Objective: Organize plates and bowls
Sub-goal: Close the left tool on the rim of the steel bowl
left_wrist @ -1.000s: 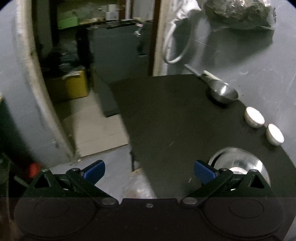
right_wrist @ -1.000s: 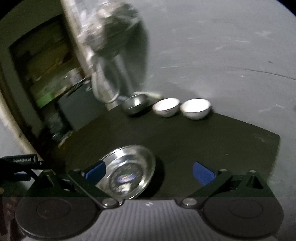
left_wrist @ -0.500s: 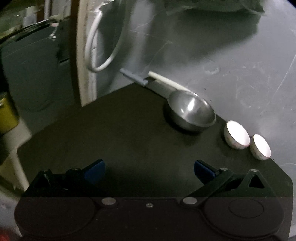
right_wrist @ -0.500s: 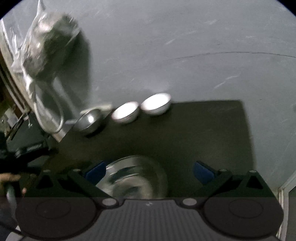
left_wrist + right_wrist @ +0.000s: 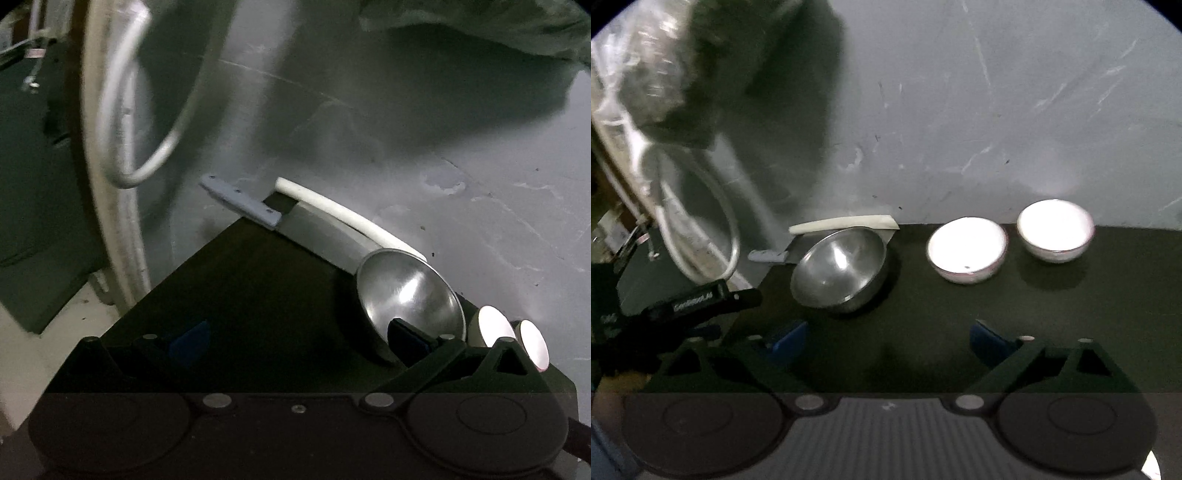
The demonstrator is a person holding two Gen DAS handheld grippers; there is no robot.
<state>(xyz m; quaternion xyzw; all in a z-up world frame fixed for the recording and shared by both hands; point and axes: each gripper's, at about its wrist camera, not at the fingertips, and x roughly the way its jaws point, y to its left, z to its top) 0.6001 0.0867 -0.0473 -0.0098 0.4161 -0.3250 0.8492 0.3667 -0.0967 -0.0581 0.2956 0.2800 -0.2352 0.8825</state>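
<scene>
Right wrist view shows us the steel bowl [image 5: 839, 272] on the dark table [image 5: 1071, 314], by the wall; two white bowls [image 5: 967, 249] [image 5: 1055, 229] sit beside it. We judge it light, stiff and slick: pinch its rim. Both the right gripper [image 5: 888, 341] and the left gripper [image 5: 295, 341] gape empty.

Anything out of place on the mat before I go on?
Yes: a knife lies at the mat's back corner, handle overhanging the edge, behind the steel bowl. The two white bowls sit upright.
</scene>
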